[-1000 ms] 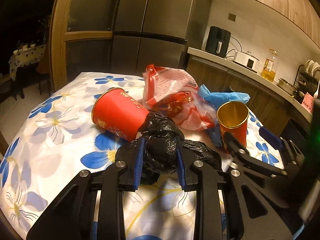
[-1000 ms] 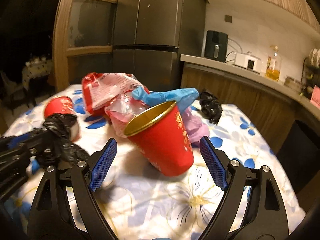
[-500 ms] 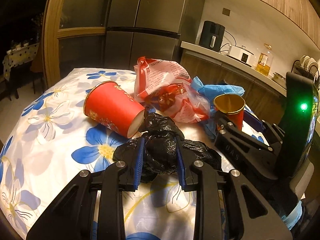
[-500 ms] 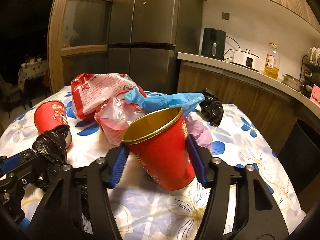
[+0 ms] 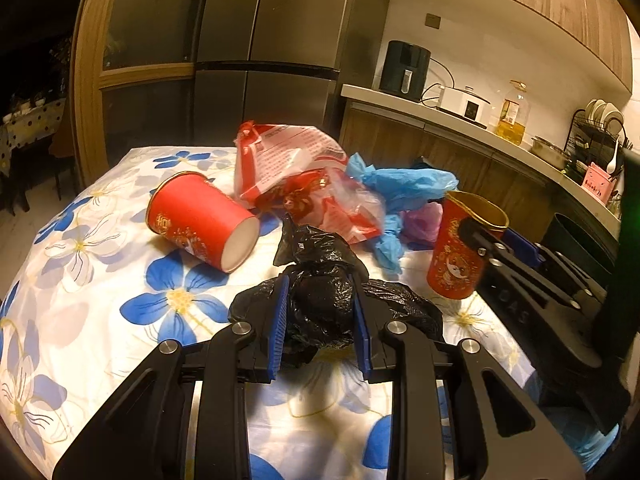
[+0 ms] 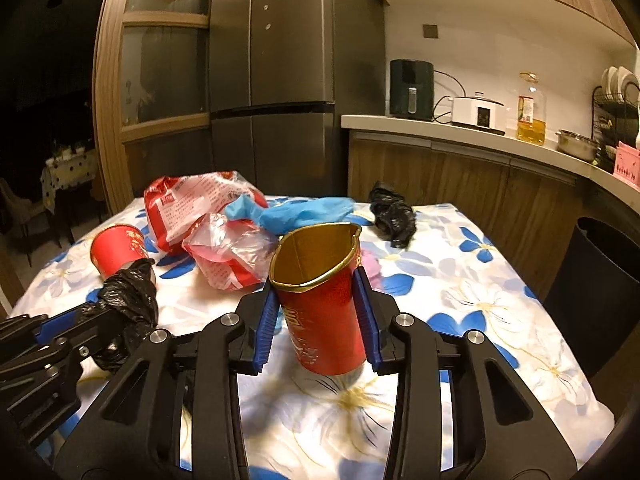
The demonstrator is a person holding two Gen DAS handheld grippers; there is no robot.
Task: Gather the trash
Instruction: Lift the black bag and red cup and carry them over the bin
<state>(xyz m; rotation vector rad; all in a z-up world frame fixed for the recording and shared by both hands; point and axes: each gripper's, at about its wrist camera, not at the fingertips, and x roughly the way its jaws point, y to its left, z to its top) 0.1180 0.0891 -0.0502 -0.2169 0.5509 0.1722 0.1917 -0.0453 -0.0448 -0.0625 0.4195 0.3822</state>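
My left gripper [image 5: 320,312] is shut on a crumpled black plastic bag [image 5: 324,300] and holds it just above the flowered tablecloth [image 5: 80,280]. My right gripper [image 6: 316,312] is shut on an upright red paper cup [image 6: 324,312] with a gold inside; its rim is squeezed out of round. That cup also shows in the left wrist view [image 5: 460,252]. A second red cup [image 5: 200,220] lies on its side at the left. A red and white plastic bag [image 5: 288,160], a blue glove [image 5: 400,184] and a purple scrap [image 5: 424,220] lie behind.
Another black bag [image 6: 392,216] lies near the table's far edge. A dark bin [image 6: 600,288] stands on the floor to the right of the table. A kitchen counter [image 6: 480,136] with appliances and a tall fridge [image 6: 272,80] stand behind.
My right gripper closed on the upright red cup, squeezed its rim and set it straighter. My left gripper kept its hold on the black bag and barely moved.
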